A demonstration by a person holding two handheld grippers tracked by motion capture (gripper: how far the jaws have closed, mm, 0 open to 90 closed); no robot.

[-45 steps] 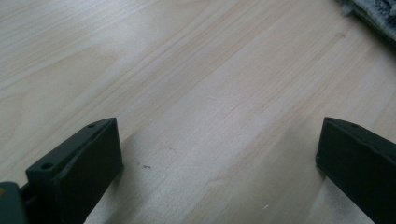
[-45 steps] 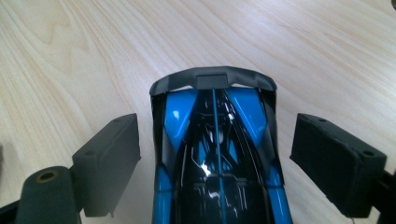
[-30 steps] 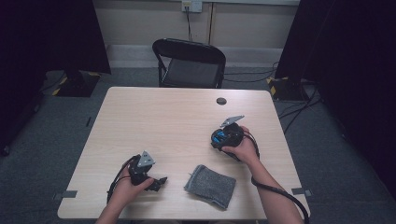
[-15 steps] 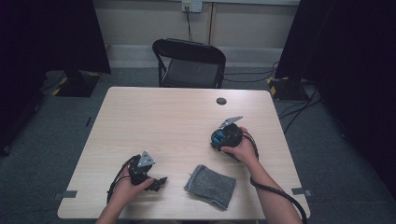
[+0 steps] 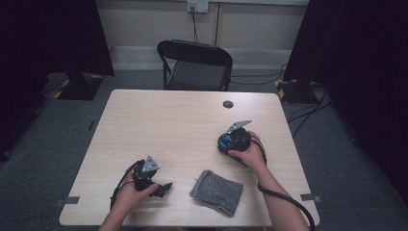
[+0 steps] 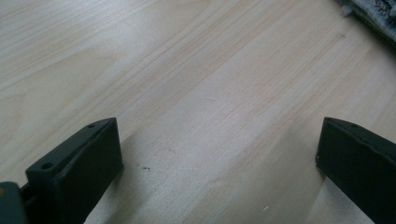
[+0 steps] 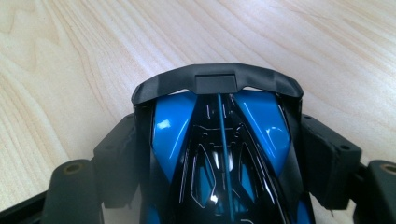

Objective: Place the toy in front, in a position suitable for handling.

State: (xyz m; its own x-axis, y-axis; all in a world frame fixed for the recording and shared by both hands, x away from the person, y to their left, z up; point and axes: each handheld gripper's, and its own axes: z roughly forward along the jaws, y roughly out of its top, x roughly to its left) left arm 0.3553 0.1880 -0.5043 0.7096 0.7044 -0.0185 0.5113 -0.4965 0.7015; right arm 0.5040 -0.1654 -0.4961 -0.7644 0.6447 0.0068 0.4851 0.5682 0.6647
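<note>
One toy car (image 7: pixel 219 158) is present, blue and glossy black, with a black spoiler-like bar across its far end. In the right gripper view it sits between the two black jaws, which press against its flanks; the right gripper (image 5: pixel 234 141) is closed on it. In the high view this gripper and car lie right of centre in the frame, on the light wood table (image 5: pixel 159 125), with the person's right hand (image 5: pixel 249 155) wrapped around the gripper from below. The high view gives the car as small blue patches only; the body lines and sheen are legible solely in the right gripper view.

Two grippers are counted. The left gripper (image 5: pixel 163 185) is in the lower left of the high view, held by the left hand (image 5: pixel 132 195), its grey three-cornered plate uppermost. The left gripper view shows its jaws set wide apart, with bare wood grain between them and nothing held.

One grey cloth (image 5: pixel 216 191) lies flat in the lower centre of the high view, between the two hands and apart from both grippers; its edge (image 6: pixel 373 11) enters the upper right corner of the left gripper view.

One small dark round disc (image 5: pixel 228 104) sits on the table towards its far edge. One black folding chair (image 5: pixel 195 65) stands beyond the table, upper centre of the frame.
</note>
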